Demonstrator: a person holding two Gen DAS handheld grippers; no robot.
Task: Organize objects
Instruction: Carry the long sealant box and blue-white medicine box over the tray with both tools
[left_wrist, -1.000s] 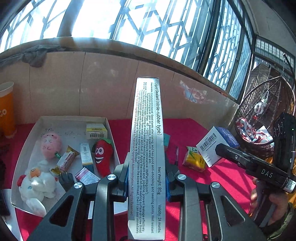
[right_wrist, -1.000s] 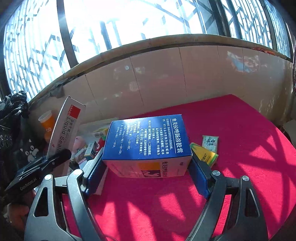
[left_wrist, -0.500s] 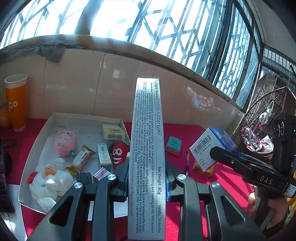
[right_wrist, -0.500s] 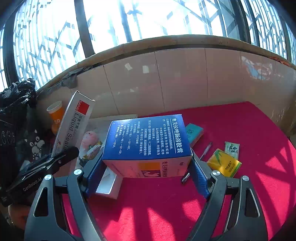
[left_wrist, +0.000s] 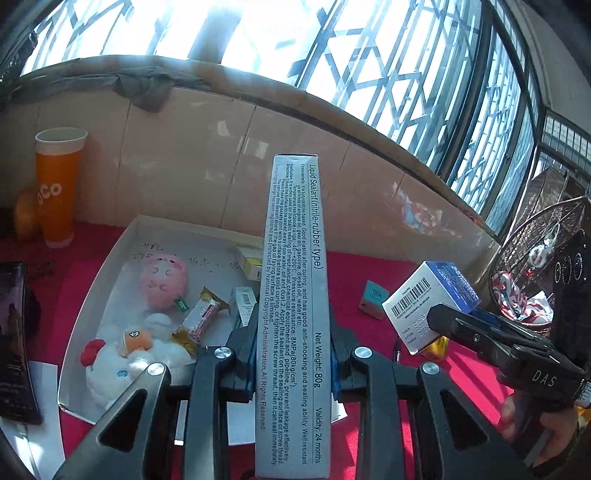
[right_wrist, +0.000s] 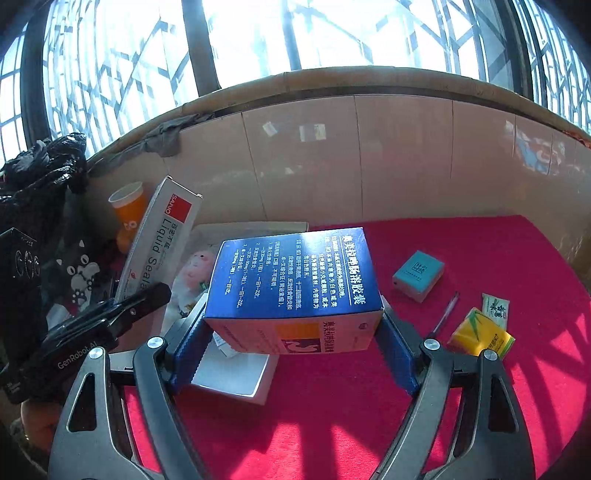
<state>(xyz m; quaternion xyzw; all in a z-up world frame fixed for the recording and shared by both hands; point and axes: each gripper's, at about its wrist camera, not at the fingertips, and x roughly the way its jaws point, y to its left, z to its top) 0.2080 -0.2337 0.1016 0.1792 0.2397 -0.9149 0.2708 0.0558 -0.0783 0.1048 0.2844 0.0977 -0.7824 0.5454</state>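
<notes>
My left gripper (left_wrist: 293, 354) is shut on a long grey liquid sealant box (left_wrist: 293, 295), held upright above the near edge of a white tray (left_wrist: 110, 258); the box also shows in the right wrist view (right_wrist: 159, 243). My right gripper (right_wrist: 291, 343) is shut on a blue medicine box (right_wrist: 295, 273), held above the tray's right corner (right_wrist: 236, 380); this box shows in the left wrist view (left_wrist: 428, 299). The tray holds a pink plush (left_wrist: 162, 277), a white plush (left_wrist: 129, 354), a snack bar (left_wrist: 199, 317) and small boxes.
On the red cloth (right_wrist: 369, 406) lie a teal box (right_wrist: 417, 275), a pen (right_wrist: 445, 312), a yellow packet (right_wrist: 480, 332) and a green sachet (right_wrist: 495, 304). An orange cup (left_wrist: 57, 184) stands by the tiled wall. A wire basket (left_wrist: 535, 266) is at the right.
Both grippers have pulled back and swung left, each still holding its box. The tray now sits more centrally under them and the teal box and pen have come into view.
</notes>
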